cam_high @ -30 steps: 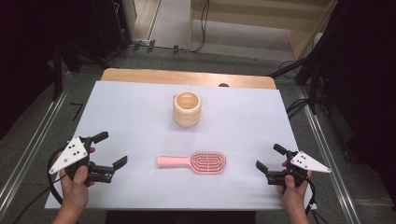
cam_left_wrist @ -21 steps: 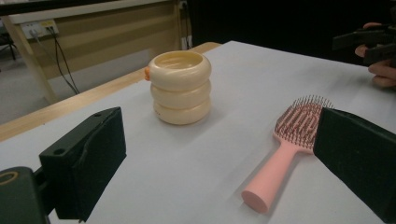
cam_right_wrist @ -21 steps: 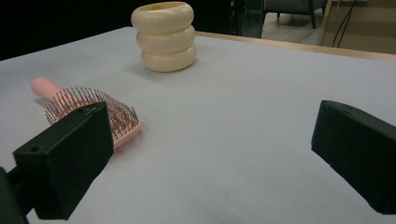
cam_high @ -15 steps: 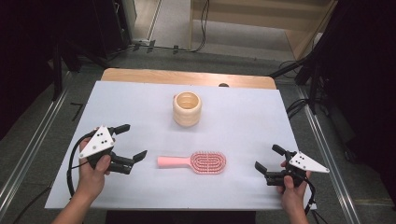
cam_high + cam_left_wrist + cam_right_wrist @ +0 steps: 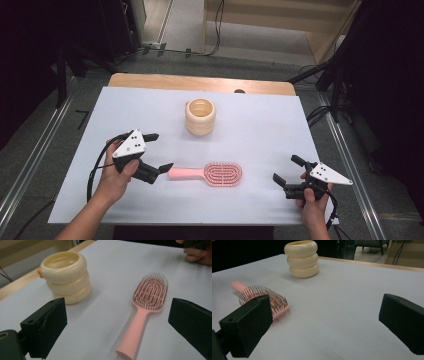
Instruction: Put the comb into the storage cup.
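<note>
High view: dark room, grey floor [image 5: 45,125] with cables; white tabletop [image 5: 260,125], wooden far edge; cream ringed cup [image 5: 200,116] beyond the left claw [image 5: 160,151]; pink hairbrush [image 5: 212,174] handle just before its apart jaws; right claw [image 5: 289,168] apart, well away.

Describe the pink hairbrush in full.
The pink hairbrush looks like smooth plastic: a straight rounded handle and an oval, slotted head set with thin bristles that point up. It lies flat on the white table cover, handle toward the left gripper, head toward the right gripper. The left gripper's jaws are open, with the lower jaw tip right at the handle's end; whether it touches is hard to tell. The cream ringed cup stands apart, farther back.
</note>
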Available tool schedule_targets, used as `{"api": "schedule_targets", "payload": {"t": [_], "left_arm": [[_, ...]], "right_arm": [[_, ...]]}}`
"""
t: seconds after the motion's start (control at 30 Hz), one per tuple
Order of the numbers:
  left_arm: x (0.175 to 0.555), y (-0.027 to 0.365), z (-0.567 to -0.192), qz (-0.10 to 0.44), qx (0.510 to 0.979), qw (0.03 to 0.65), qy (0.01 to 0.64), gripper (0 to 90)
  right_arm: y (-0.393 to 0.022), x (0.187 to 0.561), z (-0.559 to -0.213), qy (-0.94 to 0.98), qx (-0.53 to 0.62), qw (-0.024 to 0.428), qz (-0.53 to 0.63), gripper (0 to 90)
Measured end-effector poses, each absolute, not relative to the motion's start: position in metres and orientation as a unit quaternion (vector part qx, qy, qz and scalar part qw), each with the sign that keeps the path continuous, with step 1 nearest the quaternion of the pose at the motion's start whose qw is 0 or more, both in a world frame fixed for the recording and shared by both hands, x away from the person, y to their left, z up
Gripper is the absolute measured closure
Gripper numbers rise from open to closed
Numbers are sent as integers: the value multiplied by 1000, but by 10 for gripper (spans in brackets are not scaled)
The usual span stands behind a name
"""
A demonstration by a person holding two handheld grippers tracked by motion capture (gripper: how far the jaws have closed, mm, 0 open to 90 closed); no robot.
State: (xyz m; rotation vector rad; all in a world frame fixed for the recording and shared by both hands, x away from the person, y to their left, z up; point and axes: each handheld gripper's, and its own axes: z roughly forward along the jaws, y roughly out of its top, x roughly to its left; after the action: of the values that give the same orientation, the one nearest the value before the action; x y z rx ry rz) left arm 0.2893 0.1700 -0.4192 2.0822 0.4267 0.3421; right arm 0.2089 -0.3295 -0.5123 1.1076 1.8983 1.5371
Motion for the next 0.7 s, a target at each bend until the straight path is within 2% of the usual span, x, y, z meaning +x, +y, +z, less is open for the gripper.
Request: {"api": "schedule_targets", "payload": {"t": [0.7], "left_arm": [[301, 117, -440, 92, 924, 355, 111, 28]], "right_arm": [[-329, 210, -513, 694, 397, 224, 557, 0]]}}
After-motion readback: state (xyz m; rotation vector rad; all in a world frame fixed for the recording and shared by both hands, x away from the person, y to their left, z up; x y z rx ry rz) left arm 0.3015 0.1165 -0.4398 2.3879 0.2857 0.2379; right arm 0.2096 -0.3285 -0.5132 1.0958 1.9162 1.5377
